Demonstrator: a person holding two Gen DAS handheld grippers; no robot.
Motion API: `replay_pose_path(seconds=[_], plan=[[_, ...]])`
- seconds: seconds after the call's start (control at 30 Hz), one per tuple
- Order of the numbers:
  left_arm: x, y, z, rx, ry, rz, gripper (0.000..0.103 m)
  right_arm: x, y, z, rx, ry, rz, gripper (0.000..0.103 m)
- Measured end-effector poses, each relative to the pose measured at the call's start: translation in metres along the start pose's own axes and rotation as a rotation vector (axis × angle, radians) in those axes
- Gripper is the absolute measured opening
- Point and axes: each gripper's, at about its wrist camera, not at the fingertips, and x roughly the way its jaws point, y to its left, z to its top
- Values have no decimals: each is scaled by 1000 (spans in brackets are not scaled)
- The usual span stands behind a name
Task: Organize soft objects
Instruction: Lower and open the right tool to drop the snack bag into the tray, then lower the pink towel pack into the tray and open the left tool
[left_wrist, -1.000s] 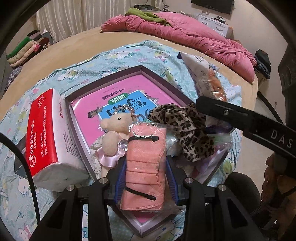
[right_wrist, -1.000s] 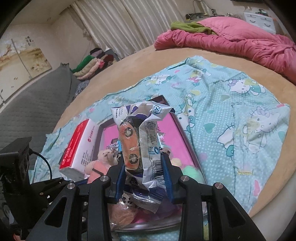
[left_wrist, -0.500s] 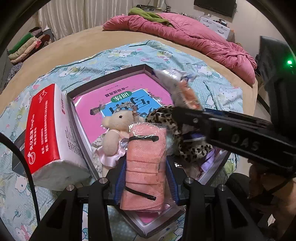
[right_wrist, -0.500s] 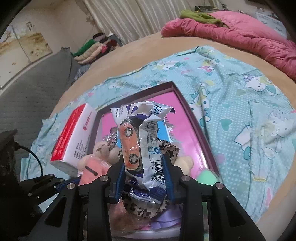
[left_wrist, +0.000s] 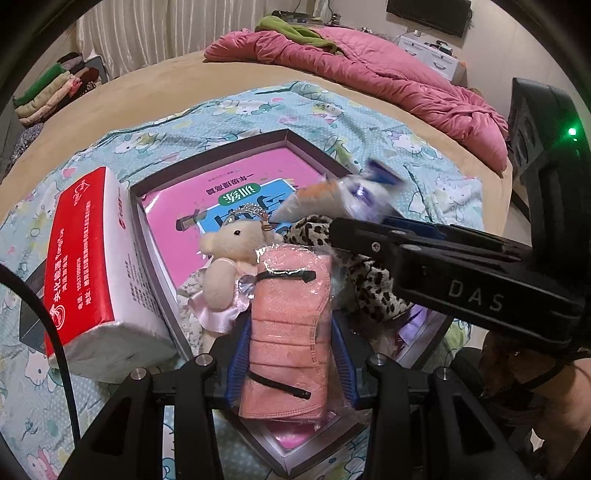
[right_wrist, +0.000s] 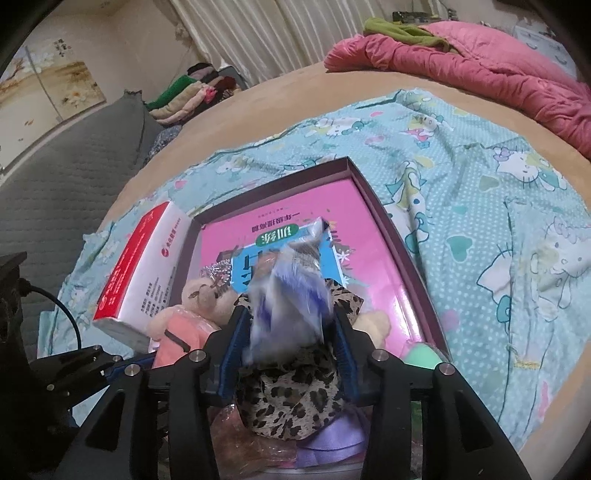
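My left gripper (left_wrist: 290, 332) is shut on a pink folded towel in clear wrap (left_wrist: 286, 332), held over the near corner of a dark-rimmed box (left_wrist: 284, 134) with a pink book inside. My right gripper (right_wrist: 286, 325) has spread jaws; a blurred snack packet (right_wrist: 286, 291) sits between them, tipping toward the box. It shows in the left wrist view (left_wrist: 332, 195) above a leopard-print cloth (left_wrist: 369, 291). A small plush bear (left_wrist: 229, 266) in a pink dress lies in the box beside the towel.
A red and white tissue pack (left_wrist: 88, 266) lies left of the box on the cartoon-print sheet (right_wrist: 480, 192). A crumpled pink quilt (left_wrist: 369, 62) lies at the bed's far side. A green ball (right_wrist: 421, 356) and purple item (right_wrist: 332, 443) sit in the box's near end.
My right gripper has swung in over the box with the snack packet, its jaws have widened, and the packet is now blurred and tipping forward. My left gripper still holds the towel.
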Motion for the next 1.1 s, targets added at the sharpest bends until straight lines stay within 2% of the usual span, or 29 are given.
replay_pose_path(seconds=[0.17, 0.4, 0.53, 0.8, 0.87, 0.93, 1.1], plan=[[1, -1, 0, 3, 0, -9, 44, -6, 0, 0, 6, -14, -2, 51], [2, -5, 1, 12, 3, -24, 56, -26, -5, 1, 41, -76, -12, 57], [2, -9, 1, 23, 5, -18, 58, -37, -8, 1, 57, -108, -19, 62], [-5, -11, 1, 30, 0, -2, 58, -47, -10, -1, 72, -129, -41, 64], [-8, -10, 0, 32, -3, 3, 59, -49, -10, -2, 73, -136, -52, 68], [-12, -11, -1, 33, -8, 6, 65, -52, -9, -3, 76, -147, -63, 74], [-26, -8, -2, 21, -36, 22, 71, -65, -6, -4, 83, -179, -80, 75]])
